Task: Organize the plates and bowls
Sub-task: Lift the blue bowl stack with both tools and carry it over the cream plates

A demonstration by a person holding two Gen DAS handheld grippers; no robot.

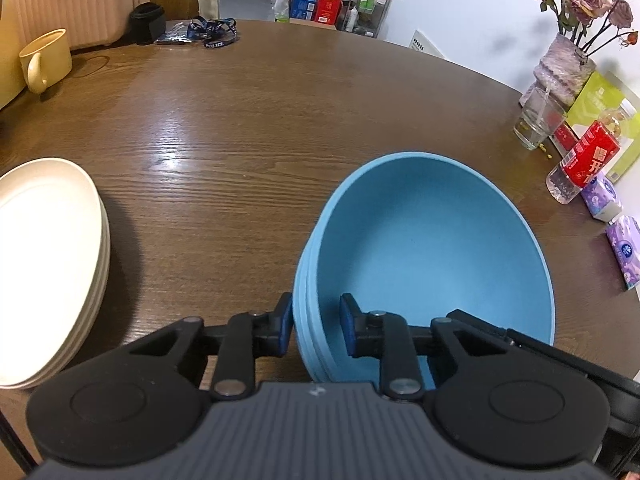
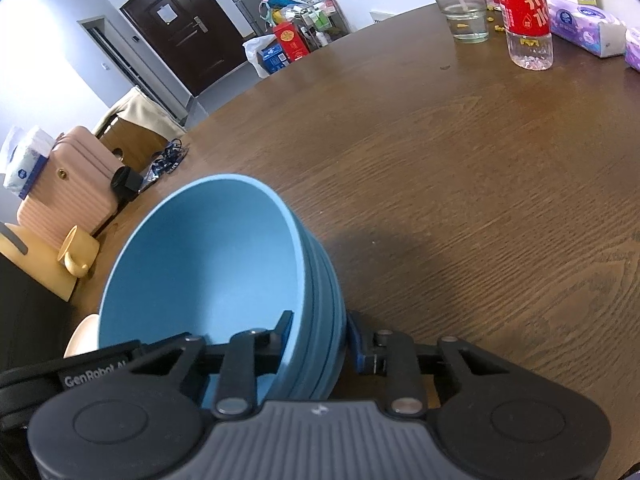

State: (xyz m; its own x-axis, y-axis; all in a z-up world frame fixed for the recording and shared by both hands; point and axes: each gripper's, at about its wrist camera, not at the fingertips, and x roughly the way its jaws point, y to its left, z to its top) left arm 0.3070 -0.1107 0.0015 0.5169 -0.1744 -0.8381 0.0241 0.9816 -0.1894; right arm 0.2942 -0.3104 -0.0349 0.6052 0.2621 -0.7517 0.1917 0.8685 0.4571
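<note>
A stack of several blue bowls [image 1: 432, 248] stands on the brown wooden table [image 1: 240, 120], nested and upright. My left gripper [image 1: 316, 320] straddles the stack's near left wall, one pad [image 1: 286, 320] against the outside and the other inside, and is shut on it. My right gripper [image 2: 318, 330] clamps the opposite wall of the blue bowls [image 2: 208, 256], with one pad inside and one pad [image 2: 354, 336] outside. A stack of cream plates [image 1: 48, 260] lies to the left of the bowls; only a sliver of the cream plates [image 2: 82, 336] shows in the right wrist view.
A yellow mug [image 1: 44, 60] and a pink ribbed case [image 1: 80, 0] sit at the far left. Along the right edge stand a drinking glass [image 1: 538, 120], a red-labelled bottle [image 1: 584, 160], a vase of flowers [image 1: 560, 68] and tissue packs [image 1: 624, 248]. Lanyards [image 1: 212, 32] lie at the back.
</note>
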